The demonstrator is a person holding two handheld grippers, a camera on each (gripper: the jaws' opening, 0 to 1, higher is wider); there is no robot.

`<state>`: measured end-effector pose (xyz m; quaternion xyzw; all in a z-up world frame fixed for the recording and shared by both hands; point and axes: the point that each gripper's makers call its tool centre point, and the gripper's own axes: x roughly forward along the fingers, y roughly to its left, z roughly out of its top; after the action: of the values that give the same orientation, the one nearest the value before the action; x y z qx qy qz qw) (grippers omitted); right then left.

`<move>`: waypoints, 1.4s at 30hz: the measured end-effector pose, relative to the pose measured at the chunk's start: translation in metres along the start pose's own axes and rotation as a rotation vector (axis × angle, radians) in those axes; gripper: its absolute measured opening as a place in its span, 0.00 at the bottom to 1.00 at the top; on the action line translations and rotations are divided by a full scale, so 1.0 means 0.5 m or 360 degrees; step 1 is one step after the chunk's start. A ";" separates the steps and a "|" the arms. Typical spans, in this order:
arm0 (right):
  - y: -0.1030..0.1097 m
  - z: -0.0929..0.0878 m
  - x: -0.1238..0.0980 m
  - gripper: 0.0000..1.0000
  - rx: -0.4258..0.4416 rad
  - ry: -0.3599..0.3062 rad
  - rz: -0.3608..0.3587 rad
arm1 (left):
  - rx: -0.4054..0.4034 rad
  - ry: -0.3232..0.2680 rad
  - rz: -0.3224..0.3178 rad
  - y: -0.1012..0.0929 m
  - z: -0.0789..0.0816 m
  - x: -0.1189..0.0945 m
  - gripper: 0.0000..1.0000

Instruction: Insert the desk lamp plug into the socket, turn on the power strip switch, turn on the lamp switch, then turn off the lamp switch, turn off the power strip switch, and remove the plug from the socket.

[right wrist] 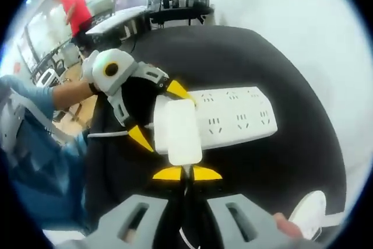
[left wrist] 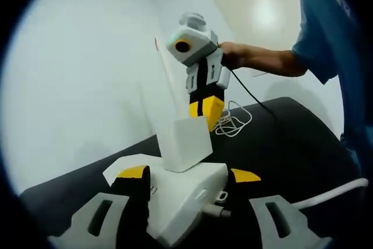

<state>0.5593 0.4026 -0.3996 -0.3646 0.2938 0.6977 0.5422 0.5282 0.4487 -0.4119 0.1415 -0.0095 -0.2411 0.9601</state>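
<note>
My left gripper has its fingers spread wide around one end of the power strip, yellow tips on both sides of it; can't tell if they're touching it. In the right gripper view the same gripper comes in from 10 o'clock and straddles the strip's left end.

A white block, likely the lamp base, sits on that end of the strip, with a thin white stem going up toward 12. In the right gripper view it covers the strip's left part.

My right gripper has its fingers pinched nearly together, tips at the block's near edge. Can't tell if anything's between them. In the left gripper view it hangs point-down just behind the block.

The strip is on a black table. Loose white cable is coiled at 1 o'clock beyond the block.
</note>
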 end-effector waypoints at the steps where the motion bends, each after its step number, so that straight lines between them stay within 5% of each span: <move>1: 0.000 -0.004 0.002 0.04 -0.0004 0.0003 -0.0003 | -0.0001 0.0000 0.0000 0.000 0.000 0.000 0.51; 9: -0.003 -0.013 0.005 0.04 0.0002 -0.0033 -0.0003 | 0.0000 -0.0003 -0.0002 0.002 0.000 0.001 0.51; 13: -0.008 -0.018 0.005 0.04 -0.0116 0.0117 -0.0043 | -0.0003 -0.0002 0.0001 0.001 0.000 0.001 0.51; 21: -0.002 -0.023 0.010 0.05 0.0009 -0.0026 -0.0027 | -0.0001 -0.0005 -0.0002 -0.002 0.003 0.001 0.50; 25: 0.006 0.009 -0.010 0.05 0.0024 -0.0032 -0.0010 | 0.0000 0.0001 0.0003 -0.003 0.002 0.000 0.51; 28: 0.005 0.014 -0.012 0.05 -0.0051 0.0090 -0.0014 | 0.0000 0.0005 0.0006 -0.001 0.001 -0.002 0.51; 42: -0.003 -0.021 0.007 0.05 0.0076 -0.0176 0.0015 | 0.0001 -0.0012 0.0004 0.000 0.004 0.000 0.50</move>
<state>0.5622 0.3964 -0.4084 -0.3110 0.2818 0.7121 0.5628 0.5281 0.4479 -0.4102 0.1408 -0.0135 -0.2405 0.9603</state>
